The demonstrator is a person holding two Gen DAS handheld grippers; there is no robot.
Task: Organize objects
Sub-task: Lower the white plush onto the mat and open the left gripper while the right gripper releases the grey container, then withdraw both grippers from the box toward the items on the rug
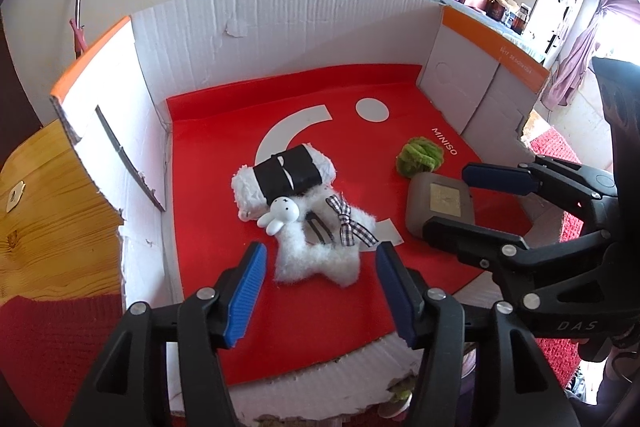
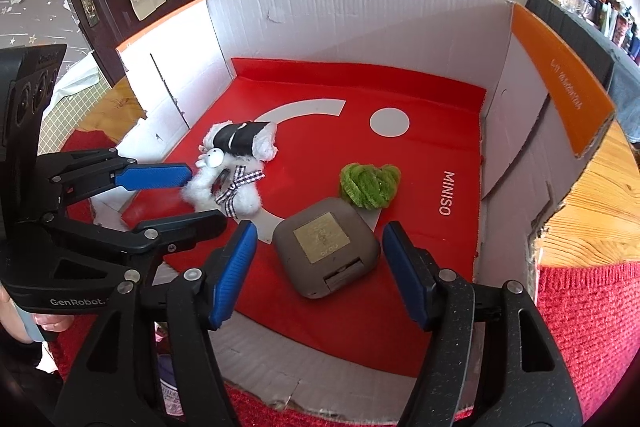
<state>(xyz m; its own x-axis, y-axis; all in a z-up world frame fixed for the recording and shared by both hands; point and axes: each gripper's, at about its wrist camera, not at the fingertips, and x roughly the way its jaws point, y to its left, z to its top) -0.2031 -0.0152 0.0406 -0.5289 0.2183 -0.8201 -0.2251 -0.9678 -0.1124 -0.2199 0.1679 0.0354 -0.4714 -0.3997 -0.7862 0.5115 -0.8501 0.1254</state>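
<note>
Looking along my left gripper (image 1: pixel 318 291), I see its jaws spread and empty just short of the white fluffy star clip (image 1: pixel 320 247), which lies on the red liner (image 1: pixel 320 327) of the cardboard box (image 1: pixel 280 27) beside a rolled white towel (image 1: pixel 286 177). Along my right gripper (image 2: pixel 320 275), the jaws stand wide either side of the brown square case (image 2: pixel 326 247) without touching it, a green yarn ball (image 2: pixel 368 185) just behind.

Four loose items in one cardboard box (image 1: pixel 280 23) (possibly more, fluffy pieces overlap): two white plush pieces (image 1: pixel 320 247), one green yarn ball (image 1: pixel 420 157), one grey case (image 1: pixel 438 203).
</note>
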